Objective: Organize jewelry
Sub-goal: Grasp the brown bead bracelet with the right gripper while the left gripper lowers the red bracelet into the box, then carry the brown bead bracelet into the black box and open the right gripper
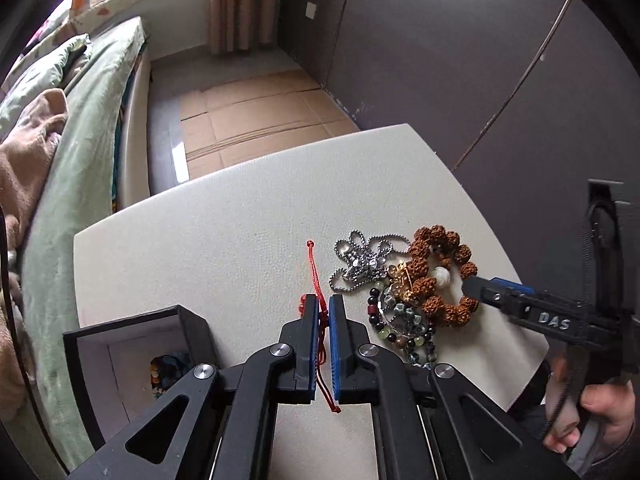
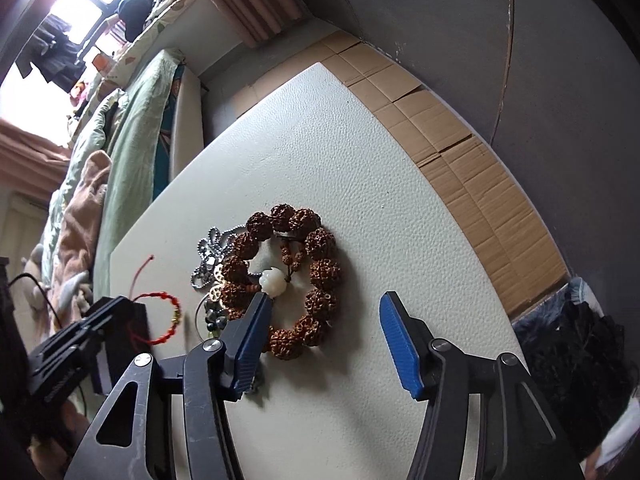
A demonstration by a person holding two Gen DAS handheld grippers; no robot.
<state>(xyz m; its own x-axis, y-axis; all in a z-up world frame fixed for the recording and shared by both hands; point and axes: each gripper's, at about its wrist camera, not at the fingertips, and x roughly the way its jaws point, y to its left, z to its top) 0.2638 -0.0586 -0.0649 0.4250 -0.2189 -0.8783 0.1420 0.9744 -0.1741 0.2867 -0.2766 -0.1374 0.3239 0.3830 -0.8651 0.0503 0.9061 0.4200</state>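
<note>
Left tongs [image 1: 324,312] are pinching the red cord bracelet [image 1: 318,280], pads pressed together on the string, with one loose end trailing toward the far side of the surface [image 1: 224,220] and a knotted end hanging out below the pads. From the right wrist view the rest of that bracelet [image 2: 168,320] loops out beside them, with a small gold bead on it.

Right tongs [image 2: 324,320] are spread, no earlier shot to compare. The brown seed bracelet [image 2: 296,276] lies between the fingers: one pad sits right at its near-left edge by the white carved bead [image 2: 273,282], the other is well clear of it.

Black box [image 1: 132,344], white inside, sits just left of the left tongs with some dark beads in it.

The rest is a pile: silver ball chain [image 1: 360,260], a gold piece, and a dark-and-green bead strand [image 1: 404,328], all touching.
</note>
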